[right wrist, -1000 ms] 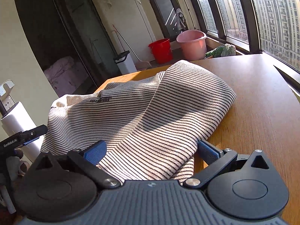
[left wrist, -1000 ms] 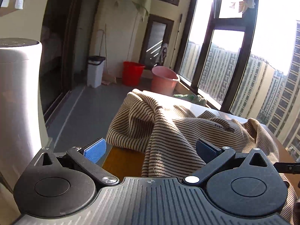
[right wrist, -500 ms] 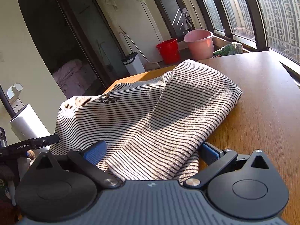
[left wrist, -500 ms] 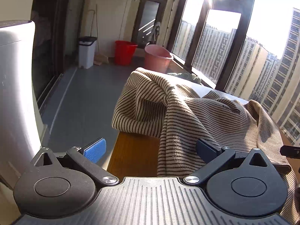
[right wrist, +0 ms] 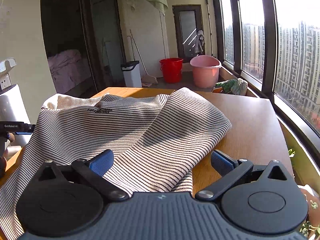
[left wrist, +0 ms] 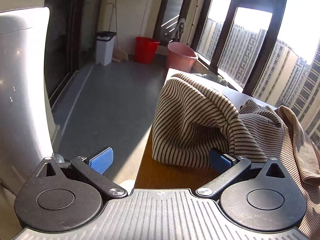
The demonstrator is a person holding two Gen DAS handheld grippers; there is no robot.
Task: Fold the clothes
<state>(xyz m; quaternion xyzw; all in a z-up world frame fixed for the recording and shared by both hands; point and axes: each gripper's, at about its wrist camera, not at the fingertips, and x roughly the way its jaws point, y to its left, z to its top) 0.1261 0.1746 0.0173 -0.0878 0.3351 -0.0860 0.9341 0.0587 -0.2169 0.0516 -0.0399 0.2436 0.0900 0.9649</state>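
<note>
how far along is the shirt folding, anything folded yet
Barely started. The striped shirt lies rumpled on the wooden table, one part flopped over another and an edge hanging off the table side; no neat fold shows. Nothing is gripped: the left hand-held gripper and the right hand-held gripper are both open with cloth between their fingers. Left to do: grab, flatten, and make every fold.

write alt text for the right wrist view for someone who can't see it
A striped shirt lies rumpled across a wooden table, its near edge between the open fingers of the right gripper. Beyond the table, a red bucket and a pink bucket stand on the floor beside tall windows.
</note>
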